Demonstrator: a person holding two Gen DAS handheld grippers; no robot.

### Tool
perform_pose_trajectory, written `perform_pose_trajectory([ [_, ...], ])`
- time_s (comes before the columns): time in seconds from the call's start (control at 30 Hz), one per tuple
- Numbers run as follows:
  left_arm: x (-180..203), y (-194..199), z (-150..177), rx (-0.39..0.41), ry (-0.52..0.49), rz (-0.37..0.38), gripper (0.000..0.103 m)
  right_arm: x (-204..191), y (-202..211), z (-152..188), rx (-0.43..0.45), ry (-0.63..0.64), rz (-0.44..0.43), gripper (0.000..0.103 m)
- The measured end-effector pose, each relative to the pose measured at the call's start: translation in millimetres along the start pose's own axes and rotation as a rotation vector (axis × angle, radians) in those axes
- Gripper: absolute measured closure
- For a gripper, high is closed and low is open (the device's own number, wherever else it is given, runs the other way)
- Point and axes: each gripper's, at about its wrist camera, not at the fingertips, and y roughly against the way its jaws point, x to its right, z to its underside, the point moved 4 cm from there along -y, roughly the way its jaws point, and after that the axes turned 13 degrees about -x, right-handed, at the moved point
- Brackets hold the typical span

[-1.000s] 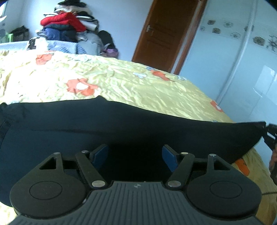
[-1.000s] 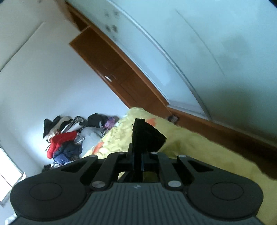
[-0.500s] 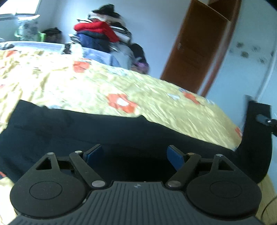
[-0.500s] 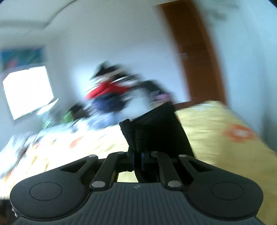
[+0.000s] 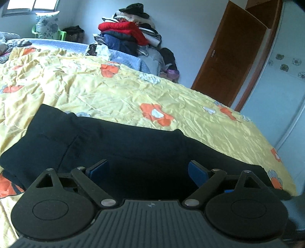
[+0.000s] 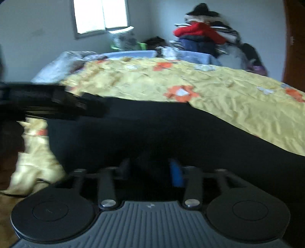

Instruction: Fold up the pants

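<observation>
Blurring right view, pants (edges cropped)

Cool daylight from the window — right view motion-blurred, fisheye-bent edges.

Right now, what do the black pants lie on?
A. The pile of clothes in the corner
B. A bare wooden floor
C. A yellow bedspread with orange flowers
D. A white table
C: the black pants lie spread across the yellow bedspread with orange flowers, well apart from the pile of clothes at the far wall.
</observation>
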Motion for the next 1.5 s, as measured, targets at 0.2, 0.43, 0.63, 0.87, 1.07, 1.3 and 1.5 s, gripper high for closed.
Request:
perform_pose_trajectory([
  [0.2, 21.1, -7.4, -6.1, 0.001, -0.065, -0.018, 0.008, 61.4, 94.1, 22.0, 0.193, -0.079, 0.244, 0.046],
  [0.43, 99.8, -27.9, -5.0, -0.074, -0.300, 0.068, 0.007, 158.8, 144.3, 99.4, 0.131, -0.441, 0.428, 0.044],
  [0.63, 191.1, -61.1, 8.6, -0.089, -0.571, 0.080, 0.006, 157.7, 135.2, 132.2, 0.079, -0.461, 0.362, 0.039],
  [0.87, 258.6, -110.9, 34.3, -0.113, -0.799, 0.052, 0.006, 138.6, 122.7, 120.2, -0.066, -0.223, 0.495, 0.034],
  [1.07, 274.7, -160.9, 24.2, -0.111, -0.806, -0.047, 0.002, 134.3, 137.5, 113.5, 0.044, -0.249, 0.499, 0.033],
  [1.3, 272.0, -168.7, 10.4, -0.084, -0.736, -0.015, 0.001, 138.1, 107.3, 109.2, -0.040, -0.242, 0.514, 0.028],
  [1.5, 237.6, -132.5, -10.7, 0.043, -0.692, -0.089, 0.001, 132.4, 119.5, 102.5, 0.007, -0.232, 0.592, 0.022],
])
